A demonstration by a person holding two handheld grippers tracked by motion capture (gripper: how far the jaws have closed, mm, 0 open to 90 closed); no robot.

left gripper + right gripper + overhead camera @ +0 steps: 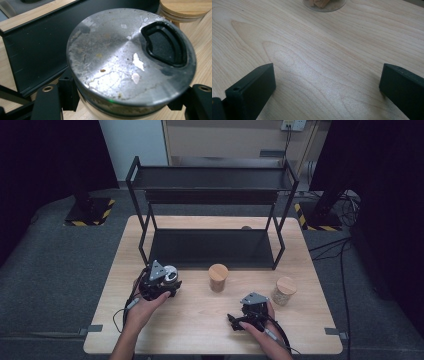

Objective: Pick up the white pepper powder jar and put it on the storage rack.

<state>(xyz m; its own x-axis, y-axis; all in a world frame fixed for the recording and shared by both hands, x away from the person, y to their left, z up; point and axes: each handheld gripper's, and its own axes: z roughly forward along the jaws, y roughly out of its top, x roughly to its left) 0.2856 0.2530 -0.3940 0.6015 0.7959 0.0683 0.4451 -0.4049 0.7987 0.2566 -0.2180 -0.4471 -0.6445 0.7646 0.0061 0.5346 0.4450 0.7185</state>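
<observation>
My left gripper (167,279) is at the table's left, in front of the black rack, shut on a jar with a scuffed metal lid (170,271). In the left gripper view the metal-lidded jar (120,57), with a black flip opening in its lid, sits clamped between the two jaws of the left gripper (125,102). My right gripper (247,312) rests low over the wood near the front right. Its jaws stand wide apart in the right gripper view, where the right gripper (328,90) has only bare tabletop between its fingers.
A black two-level metal rack (212,245) stands across the back half of the wooden table (200,330). Two glass jars with wooden lids stand in front of it, one at the middle (218,277) and one at the right (285,291). Cables trail off the front edge.
</observation>
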